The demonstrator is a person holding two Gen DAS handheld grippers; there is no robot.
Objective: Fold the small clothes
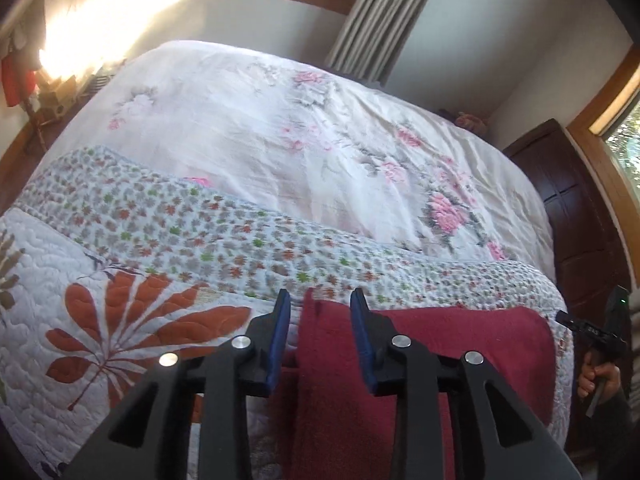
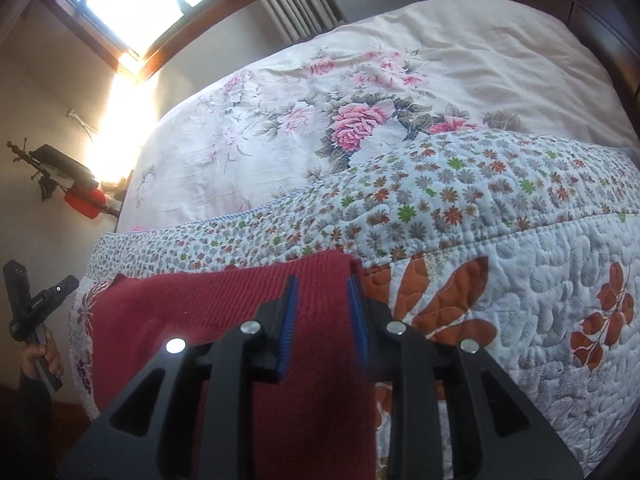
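While spread over the near edge of the quilt [image 1: 120,264], dark red garment [image 1: 460,340] lies flat, draping toward the floor. Left gripper [image 1: 320,300] parted, blue pads either side of the cloth's left corner, not closed on it. Right gripper [image 2: 322,284] parted likewise at the right corner, far pad just at the hem. Beyond: floral bedsheet [image 1: 300,140], grey curtain [image 1: 380,12], dark wooden cabinet [image 1: 576,216] beside the bed.
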